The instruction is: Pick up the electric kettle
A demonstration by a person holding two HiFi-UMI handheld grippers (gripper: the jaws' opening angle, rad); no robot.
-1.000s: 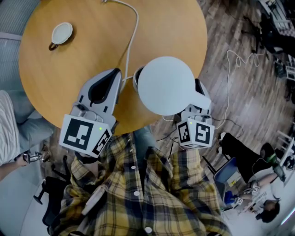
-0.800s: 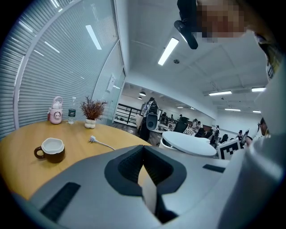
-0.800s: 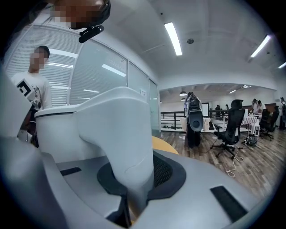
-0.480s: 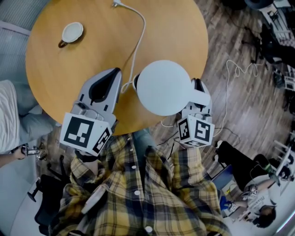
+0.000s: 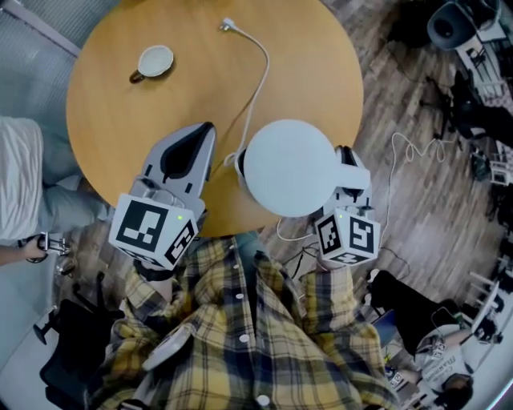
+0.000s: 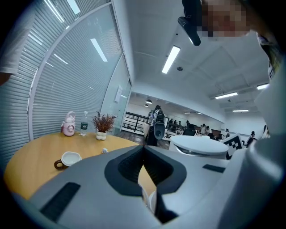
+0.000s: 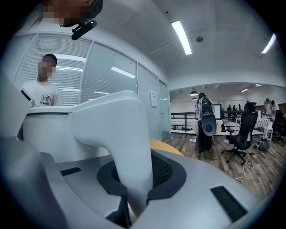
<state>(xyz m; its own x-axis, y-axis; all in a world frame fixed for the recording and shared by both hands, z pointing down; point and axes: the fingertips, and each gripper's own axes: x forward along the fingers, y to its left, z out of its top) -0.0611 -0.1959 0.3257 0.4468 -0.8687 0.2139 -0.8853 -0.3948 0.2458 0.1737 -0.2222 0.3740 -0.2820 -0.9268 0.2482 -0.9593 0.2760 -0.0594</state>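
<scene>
1. Status: the grab is made. The right tool [image 7: 134, 172] is clamped on the handle [image 7: 127, 134] of the white electric kettle [image 5: 288, 168]. The dark pads press the handle from both sides, so the jaws stand only a little apart, as wide as the handle.
2. Where the kettle is: in the head view its round lid lies over the near edge of the round wooden surface [image 5: 120, 120] and partly beyond it. I judge it is off the surface and carried by the right tool alone, though no view shows its underside.
3. Left tool [image 6: 144, 150]: jaws together at the tips, nothing gripped. It sits just beside the kettle on the left, pointing across the surface. I cannot tell whether it touches the kettle body.
4. The white cord [image 5: 260, 72] runs from the kettle side across the surface to a loose plug [image 5: 228, 24], so nothing tethers the kettle.
5. A cup [image 5: 152, 62] stands well apart on the far side.
6. Left to do: little, by my judgement. Get the kettle well above the surface and hold it steady.
</scene>
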